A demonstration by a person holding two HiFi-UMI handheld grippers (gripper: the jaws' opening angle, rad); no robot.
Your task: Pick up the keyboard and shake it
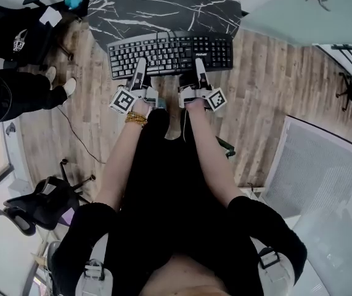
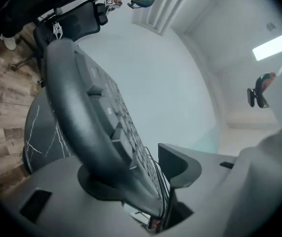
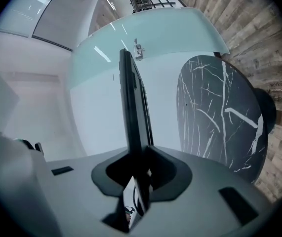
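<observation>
**Keyboard.** The black keyboard (image 1: 169, 53) is held off the black marble-patterned surface (image 1: 163, 5). In the head view it hangs over the surface's near edge, keys up, with its long side running along that edge. Its right end reaches past the surface rim and over the wooden floor (image 1: 268, 73). In the right gripper view the keyboard appears edge-on, with the surface off to one side and not touching it.

**Left gripper.** The left gripper (image 1: 141, 66) meets the keyboard's near edge on the side of the surface closest to the person, left of the keyboard's middle. Its own view shows the jaws standing wide apart with the keyboard slanting between them. The rounded front rim bears on one jaw and the key side meets the other jaw low down. The grip is a wide one on a tilted keyboard.

**Right gripper.** The right gripper (image 1: 199, 65) takes the same near edge, right of the keyboard's middle. Its jaws stand close together and clamp the thin edge of the keyboard, which rises straight up between them.

**Surroundings.** Each gripper carries a marker cube (image 1: 124, 100) on the side away from the surface. An office chair (image 1: 37, 202) stands on the floor, well apart from the surface and to its near left. A second person's white shoes (image 1: 58, 82) rest on the floor just left of the surface.
</observation>
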